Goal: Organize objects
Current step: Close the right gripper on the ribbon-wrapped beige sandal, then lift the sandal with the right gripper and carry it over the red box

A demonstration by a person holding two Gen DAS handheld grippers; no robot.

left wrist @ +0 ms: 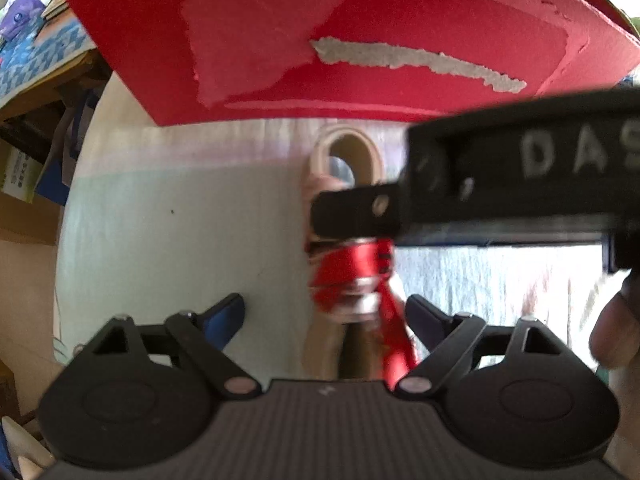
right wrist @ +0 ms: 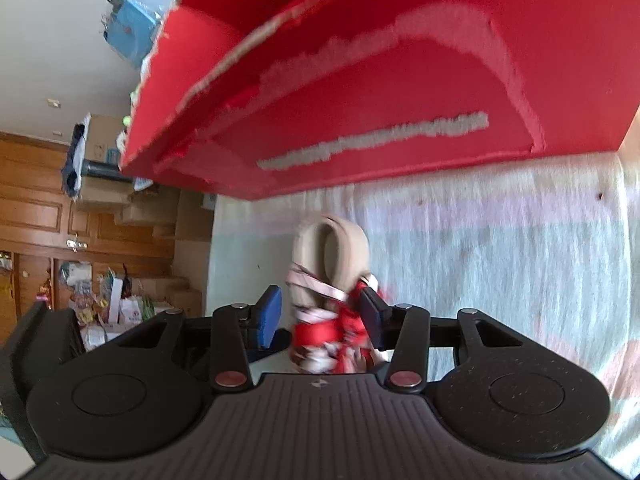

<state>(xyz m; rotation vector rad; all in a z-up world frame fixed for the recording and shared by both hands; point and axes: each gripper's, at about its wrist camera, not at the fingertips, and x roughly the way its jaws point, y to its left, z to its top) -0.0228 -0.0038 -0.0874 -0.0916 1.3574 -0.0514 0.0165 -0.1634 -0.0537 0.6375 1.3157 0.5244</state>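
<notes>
- Right claw (right wrist: 318,316) sitting partly open around the red-and-white wrapped bundle (right wrist: 332,340); right pad (right wrist: 370,306) looking like it is touching the bundle, left pad (right wrist: 269,317) standing clear, so nothing is clamped.
- Left claw (left wrist: 325,320) hanging wide open, nearly straight down, pads either side of the same bundle without touching it; holding nothing.
- Red box (right wrist: 400,80) filling the top of both views, its face torn to white patches; it is sitting at the back of the pale counter (left wrist: 160,220), behind everything else.
- Beige tape roll (right wrist: 332,248) standing on edge on the counter, between the box and the bundle, apparently tied into the bundle's wrapping; motion blur hiding the exact join.
- Bundle resting low between both claws, just in front of the roll.
- Risk: with one pad only touching, the bundle could be slipping or rolling sideways when either claw is lifting.
- Risk: both claws crowding one item; the right claw's body is crossing the left wrist view, so a closing move may be clashing fingers.
- Risk: roll tipping over if the wrapping is dragging it.
</notes>
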